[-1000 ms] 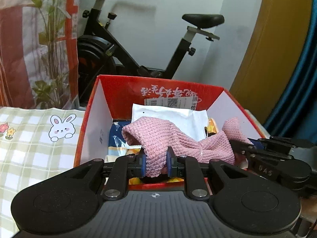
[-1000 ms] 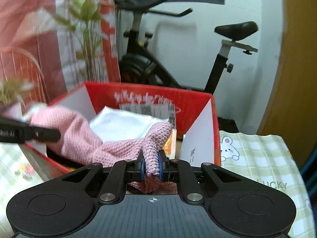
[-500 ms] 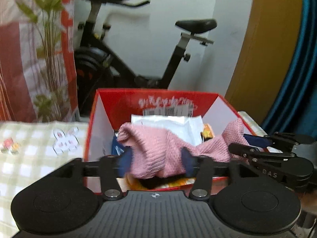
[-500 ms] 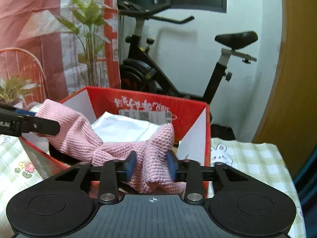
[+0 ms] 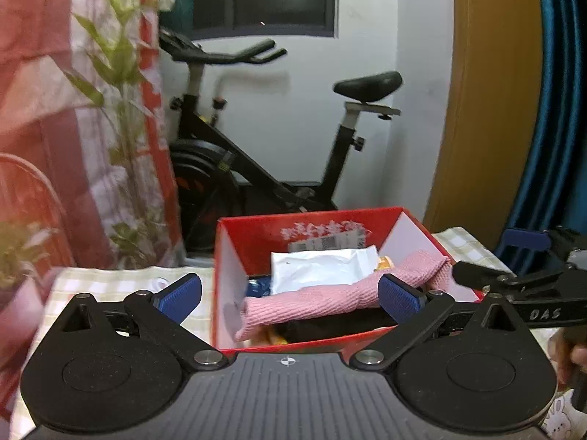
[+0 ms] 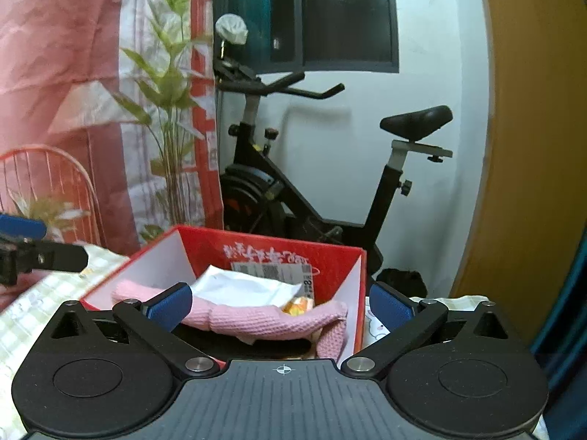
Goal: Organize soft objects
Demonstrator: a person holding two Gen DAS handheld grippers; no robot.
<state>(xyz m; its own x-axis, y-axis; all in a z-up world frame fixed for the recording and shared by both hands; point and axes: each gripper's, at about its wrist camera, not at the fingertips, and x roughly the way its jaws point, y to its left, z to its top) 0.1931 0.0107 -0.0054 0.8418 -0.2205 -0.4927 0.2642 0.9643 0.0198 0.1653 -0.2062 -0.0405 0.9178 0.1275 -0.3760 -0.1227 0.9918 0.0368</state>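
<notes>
The left hand-held gripper (image 5: pixel 290 289) is spread wide and holds nothing; the right hand-held gripper (image 6: pixel 280 302) is also wide and free. Just behind them the pink knitted cloth (image 5: pixel 312 302) lies across the red box (image 5: pixel 253 234), on a white packet (image 5: pixel 323 269). Behind stands an exercise bike (image 6: pixel 293 190).

A coarse knitted pink cloth (image 5: pixel 330 299) is lying in a smooth red cardboard box (image 5: pixel 253 236), beside a crinkled glossy white plastic packet (image 5: pixel 323 269). Matt black plastic is forming the left gripper (image 5: pixel 290 293), with finely ribbed blue pads (image 5: pixel 398 297).
</notes>
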